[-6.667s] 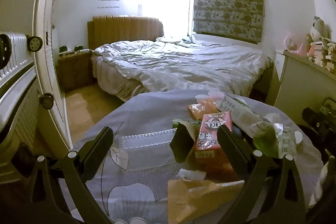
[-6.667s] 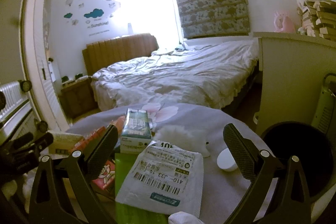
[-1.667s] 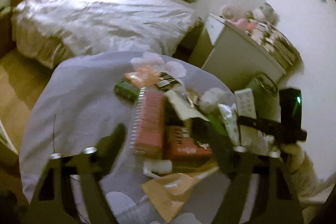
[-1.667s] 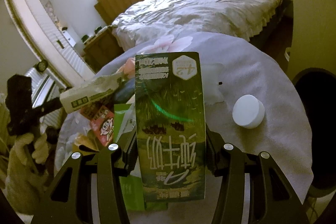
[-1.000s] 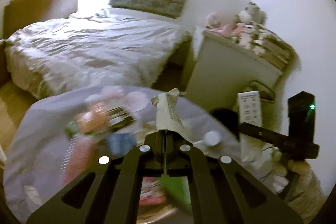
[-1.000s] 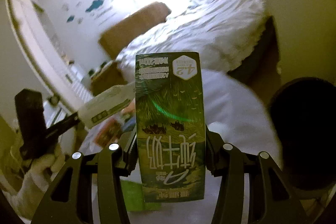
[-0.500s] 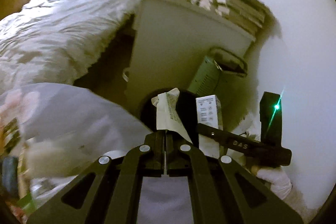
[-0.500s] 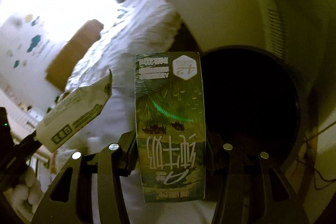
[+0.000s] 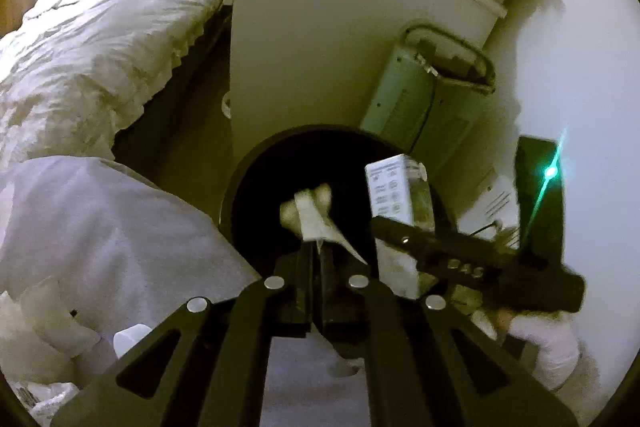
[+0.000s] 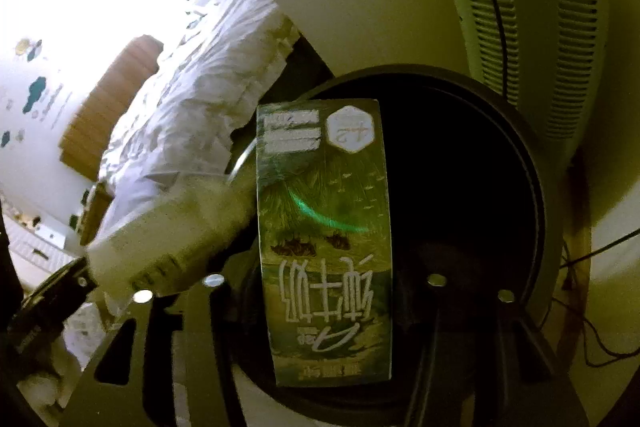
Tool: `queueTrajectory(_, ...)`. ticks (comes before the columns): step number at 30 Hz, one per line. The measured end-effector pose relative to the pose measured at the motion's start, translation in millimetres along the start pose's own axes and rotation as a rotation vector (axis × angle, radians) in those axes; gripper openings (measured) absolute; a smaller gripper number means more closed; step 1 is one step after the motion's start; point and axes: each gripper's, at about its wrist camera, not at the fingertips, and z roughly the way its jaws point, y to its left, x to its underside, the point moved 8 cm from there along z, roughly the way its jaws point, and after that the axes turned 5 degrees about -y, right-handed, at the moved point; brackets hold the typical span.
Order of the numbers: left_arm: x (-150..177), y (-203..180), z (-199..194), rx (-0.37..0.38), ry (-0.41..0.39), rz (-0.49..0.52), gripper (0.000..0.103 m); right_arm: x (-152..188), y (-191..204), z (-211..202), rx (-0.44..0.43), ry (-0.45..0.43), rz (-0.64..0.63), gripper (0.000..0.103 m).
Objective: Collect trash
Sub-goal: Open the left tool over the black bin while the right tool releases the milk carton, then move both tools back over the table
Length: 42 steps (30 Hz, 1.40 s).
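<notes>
My left gripper point(image 9: 319, 255) is shut on a white plastic wrapper point(image 9: 314, 217) and holds it over the open black trash bin point(image 9: 256, 179) beside the table. My right gripper point(image 10: 324, 279) is shut on a green milk carton point(image 10: 324, 227), held upside down over the same bin point(image 10: 460, 167). In the left wrist view the right gripper point(image 9: 404, 243) and its carton point(image 9: 396, 195) show to the right of the wrapper. In the right wrist view the wrapper point(image 10: 172, 239) shows blurred at the left.
The grey-clothed table point(image 9: 100, 227) lies lower left with crumpled tissue point(image 9: 44, 323) and a white lid point(image 9: 130, 337). A white cabinet point(image 9: 320, 47) and a pale green heater point(image 9: 420, 107) stand behind the bin. The bed point(image 9: 80, 47) is at the left.
Both grippers have swung from the table to above the bin, each with its item still held. The wrapper now hangs lower, inside the bin's dark opening.
</notes>
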Motion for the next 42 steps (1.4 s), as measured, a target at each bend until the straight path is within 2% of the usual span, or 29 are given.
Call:
queueTrajectory(2,1.0,-1.5,-0.5,-0.011,0.008,0.019,0.025,-0.5,-0.2,-3.6,0.004,-0.015,-0.01,0.071)
queueTrajectory(3,1.4,-1.4,-2.7,-0.014,0.006,0.022,0.052,0.4,0.3,-5.4,0.008,-0.016,-0.012,0.071)
queueTrajectory(4,0.3,0.1,-6.7,-0.02,-0.009,0.018,0.073,0.3,-0.9,-6.1,0.012,-0.017,-0.011,0.071)
queueTrajectory(5,-1.9,0.6,-13.8,-0.019,-0.04,0.014,0.075,0.6,-1.6,-7.5,0.011,-0.019,-0.007,0.071)
queueTrajectory(13,-2.3,9.5,-52.8,-0.011,-0.092,-0.017,0.076,6.3,5.8,-29.2,-0.027,-0.036,-0.02,0.071)
queueTrajectory(20,15.3,48.3,-111.1,-0.036,-0.172,-0.105,0.076,11.2,68.2,-37.7,-0.105,-0.026,-0.114,0.071)
queueTrajectory(24,36.6,103.2,-160.5,-0.126,-0.23,-0.182,0.075,19.1,122.0,-37.9,-0.168,-0.006,-0.198,0.071)
queueTrajectory(28,64.4,164.0,-204.1,-0.253,-0.256,-0.248,0.075,39.0,181.7,-35.4,-0.235,0.033,-0.297,0.071)
queueTrajectory(30,81.5,194.3,-221.6,-0.334,-0.248,-0.258,0.075,49.9,205.3,-35.6,-0.262,0.054,-0.338,0.071)
queueTrajectory(33,107.9,233.1,-232.1,-0.403,-0.183,-0.276,0.075,70.4,240.6,-31.0,-0.292,0.094,-0.402,0.071)
queueTrajectory(36,128.3,256.5,-228.9,-0.414,-0.127,-0.279,0.076,88.9,257.3,-27.9,-0.306,0.13,-0.439,0.072)
queueTrajectory(38,136.8,266.8,-224.4,-0.414,-0.104,-0.284,0.076,101.5,267.7,-21.6,-0.305,0.169,-0.463,0.081)
queueTrajectory(42,147.2,281.9,-221.9,-0.357,-0.118,-0.341,0.072,118.4,277.1,-13.1,-0.298,0.216,-0.488,0.081)
